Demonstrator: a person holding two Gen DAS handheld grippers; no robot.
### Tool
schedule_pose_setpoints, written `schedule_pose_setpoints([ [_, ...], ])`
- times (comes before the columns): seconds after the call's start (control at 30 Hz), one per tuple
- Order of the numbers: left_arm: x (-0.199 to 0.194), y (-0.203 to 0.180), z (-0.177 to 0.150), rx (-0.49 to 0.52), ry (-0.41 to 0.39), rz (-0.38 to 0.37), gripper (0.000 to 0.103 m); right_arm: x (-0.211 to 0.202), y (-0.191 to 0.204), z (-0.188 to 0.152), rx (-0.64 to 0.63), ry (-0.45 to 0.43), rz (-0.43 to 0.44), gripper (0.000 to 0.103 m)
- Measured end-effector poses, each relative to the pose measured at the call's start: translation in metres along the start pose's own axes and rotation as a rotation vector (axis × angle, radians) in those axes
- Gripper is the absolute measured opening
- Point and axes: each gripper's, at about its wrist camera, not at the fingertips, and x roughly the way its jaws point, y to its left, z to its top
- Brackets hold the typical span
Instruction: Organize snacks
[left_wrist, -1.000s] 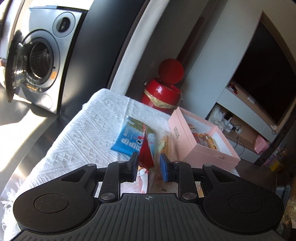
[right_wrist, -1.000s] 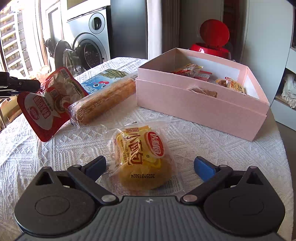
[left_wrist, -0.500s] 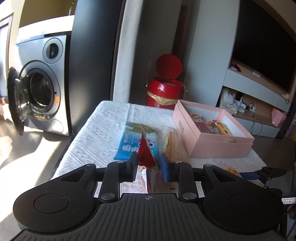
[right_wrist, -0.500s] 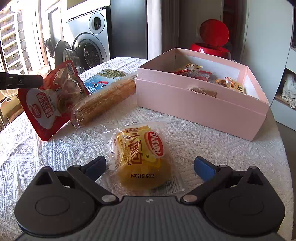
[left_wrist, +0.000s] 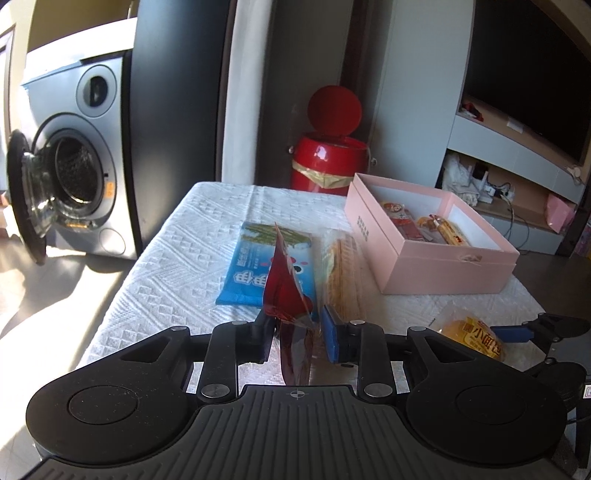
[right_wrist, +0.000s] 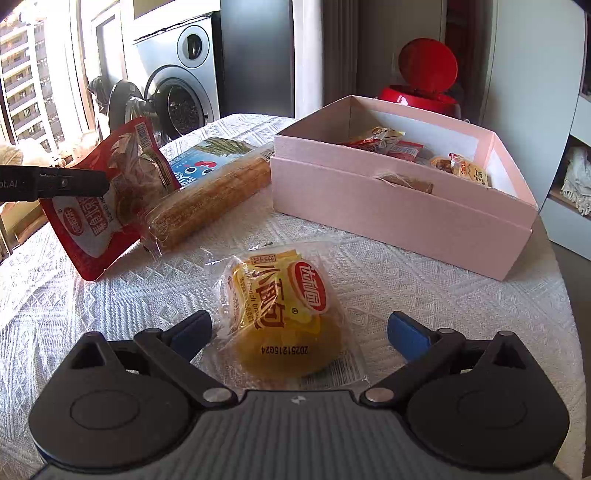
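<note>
The left claw (left_wrist: 297, 334) has the red snack pouch (left_wrist: 286, 295) standing on edge between its fingers; the black pad on one side lies against the foil, while a narrow gap shows between the pouch and the blue pad on the other side, so whether it is truly pinched I cannot tell; in the right wrist view the pouch (right_wrist: 107, 195) hangs tilted from that claw's black finger, its lower corner down at the white textured cloth of the worktop (right_wrist: 55, 295), whether touching I cannot tell.

Just beyond the pouch lie the blue snack packet (left_wrist: 258, 266), flat on the cloth, and beside it the long clear-wrapped wafer roll (left_wrist: 341, 273); the roll's far end reaches close to the near wall of the pink box (left_wrist: 443, 273), which sits open toward the worktop's far right with several small wrapped snacks inside.

The right claw (right_wrist: 299, 328) stands wide open, its two blue-tipped fingers well apart on either side of the yellow bread bun in clear wrap (right_wrist: 284, 314); the bun lies flat on the cloth between them, touched by neither finger as far as can be seen; the pink box is beyond it and to the right.

Behind the worktop stand a red bin with its lid raised (left_wrist: 330, 155) and a washing machine with its door open (left_wrist: 74, 166).
</note>
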Motion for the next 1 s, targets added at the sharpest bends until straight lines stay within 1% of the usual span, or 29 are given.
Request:
schedule_pose_setpoints([
  [0.13,0.017,0.002,0.0,0.004,0.043,0.04,0.032,0.0,0.0,0.0,0.0,0.0,0.0,0.102],
  [0.2,0.023,0.002,-0.002,0.011,0.056,0.06,0.034,0.0,0.0,0.0,0.0,0.001,0.001,0.102],
  [0.27,0.025,0.001,-0.003,0.035,0.055,0.068,0.033,0.0,0.0,0.0,0.0,0.001,0.001,0.102],
  [0.33,0.024,-0.001,-0.004,0.079,0.043,0.077,0.033,0.0,0.0,0.0,0.0,0.001,0.001,0.103],
  [0.47,0.027,0.0,-0.005,0.085,0.051,0.069,0.033,0.0,0.0,0.0,0.0,0.002,0.001,0.103],
  [0.6,0.033,0.004,-0.006,0.047,0.061,0.059,0.034,0.0,0.0,0.0,0.0,0.002,0.001,0.103],
  [0.7,0.039,0.011,-0.008,-0.007,0.082,0.017,0.034,0.0,0.0,0.0,0.0,0.002,0.001,0.103],
  [0.77,0.04,0.015,-0.009,-0.027,0.081,-0.011,0.034,0.0,0.0,0.0,0.0,0.002,0.0,0.103],
  [0.9,0.038,0.021,-0.012,-0.056,0.076,-0.026,0.03,0.0,0.0,-0.001,-0.002,0.004,0.0,0.103],
  [1.0,0.033,0.026,-0.014,-0.11,0.067,-0.046,0.028,-0.001,0.0,-0.002,-0.003,0.006,0.001,0.103],
])
